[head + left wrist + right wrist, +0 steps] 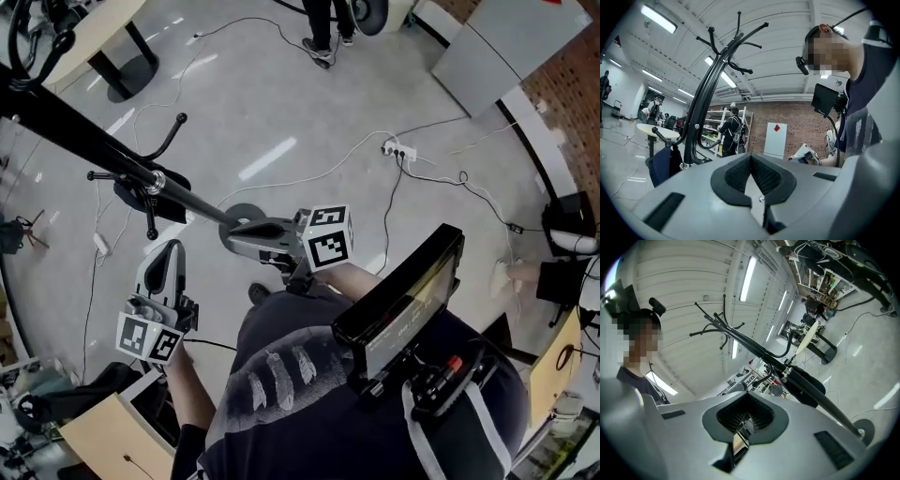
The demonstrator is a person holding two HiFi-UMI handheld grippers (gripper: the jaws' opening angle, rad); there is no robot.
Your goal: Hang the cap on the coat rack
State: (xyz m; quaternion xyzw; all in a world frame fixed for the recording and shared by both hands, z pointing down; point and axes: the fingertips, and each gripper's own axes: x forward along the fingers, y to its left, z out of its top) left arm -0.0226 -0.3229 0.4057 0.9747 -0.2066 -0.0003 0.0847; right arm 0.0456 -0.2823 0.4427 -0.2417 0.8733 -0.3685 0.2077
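The black coat rack [94, 141] slants from the upper left down to its round base [240, 214] on the floor. A dark navy cap [141, 195] hangs on one of its low hooks. My left gripper [167, 253] is level, shut and empty, just below the cap. The right gripper [240, 229] is shut and empty too, in front of the base. In the left gripper view the rack [701, 108] rises at left, the cap [661, 166] beside the shut gripper [751, 158]. In the right gripper view the cap [808, 385] hangs off the pole [754, 348] beyond the gripper [745, 412].
A white power strip [398, 150] and loose cables [281, 178] lie on the shiny floor. A table [103, 37] stands at the top left and a person's legs [319, 28] at the top. A person [731, 131] stands by shelves [712, 126] behind the rack.
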